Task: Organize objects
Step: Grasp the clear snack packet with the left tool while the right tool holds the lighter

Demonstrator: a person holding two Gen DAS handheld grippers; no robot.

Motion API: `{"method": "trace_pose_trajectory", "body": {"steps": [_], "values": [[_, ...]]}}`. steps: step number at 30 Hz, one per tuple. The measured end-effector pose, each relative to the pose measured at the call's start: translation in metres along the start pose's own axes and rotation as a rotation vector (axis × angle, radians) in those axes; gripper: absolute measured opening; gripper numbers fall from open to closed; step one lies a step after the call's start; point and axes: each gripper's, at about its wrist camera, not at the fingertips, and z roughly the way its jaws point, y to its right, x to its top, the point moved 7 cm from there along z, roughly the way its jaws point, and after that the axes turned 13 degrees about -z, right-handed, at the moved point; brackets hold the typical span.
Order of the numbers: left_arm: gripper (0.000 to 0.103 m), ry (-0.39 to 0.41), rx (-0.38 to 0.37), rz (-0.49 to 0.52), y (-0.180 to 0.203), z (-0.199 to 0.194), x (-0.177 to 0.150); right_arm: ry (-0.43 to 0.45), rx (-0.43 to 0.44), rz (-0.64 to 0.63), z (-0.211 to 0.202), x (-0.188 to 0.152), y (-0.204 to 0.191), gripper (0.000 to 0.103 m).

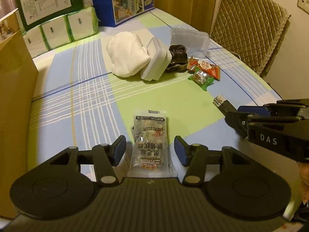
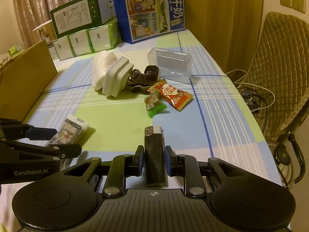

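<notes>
Both tongs were low over the surface (image 2: 222, 116), each straddling one item. Right tongs (image 2: 154, 159) had a black lighter (image 2: 154, 158) between the pads, which stood just beside its sides with a thin gap still showing, so they were parted and not yet clamped. Left tongs (image 1: 150, 150) were spread wider around a clear snack packet (image 1: 149, 141) lying flat on the checked cloth, with clear space on each side.

By the look of it, the step in hand was a double pick-up. The next move would call for closing each pair squarely on its item: the lighter is rigid and should hold firmly, while the thin, slippery packet would likely need a bite across its middle.

Further out lay a green candy wrapper (image 2: 154, 104) touching an orange snack packet (image 2: 171, 94), then a dark scrunchie (image 2: 146, 75) beside a white lidded box (image 2: 115, 77) leaning against a folded white cloth (image 2: 100, 71).

Of the containers, a clear plastic box (image 2: 170, 65) stood near the scrunchie and appeared to hold nothing. Whether the white lidded box held anything could not be told. An open cardboard box (image 2: 29, 73) sat at the left edge, its inside hidden. Tissue packs (image 2: 87, 40) and a blue milk carton (image 2: 152, 9) lined the far end.
</notes>
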Motion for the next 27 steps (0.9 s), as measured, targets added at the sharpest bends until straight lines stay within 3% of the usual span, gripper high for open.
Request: {"method": "trace_pose_trajectory", "body": {"steps": [4, 13, 19, 27], "values": [[0.044, -0.016, 0.004, 0.007, -0.0005, 0.0048, -0.0001, 0.003, -0.007, -0.017, 0.0012, 0.0002, -0.0020, 0.019], [0.046, -0.016, -0.001, -0.006, -0.0051, 0.0049, -0.0005, 0.004, -0.025, -0.056, 0.0023, 0.0005, -0.0058, 0.019], [0.034, -0.021, -0.010, -0.012, -0.0021, 0.0048, 0.0000, 0.001, -0.032, -0.077, 0.0023, 0.0001, -0.0080, 0.019], [0.032, -0.025, -0.010, -0.011, -0.0013, 0.0035, -0.0005, -0.001, -0.043, -0.096, 0.0031, 0.0004, -0.0107, 0.019]]}}
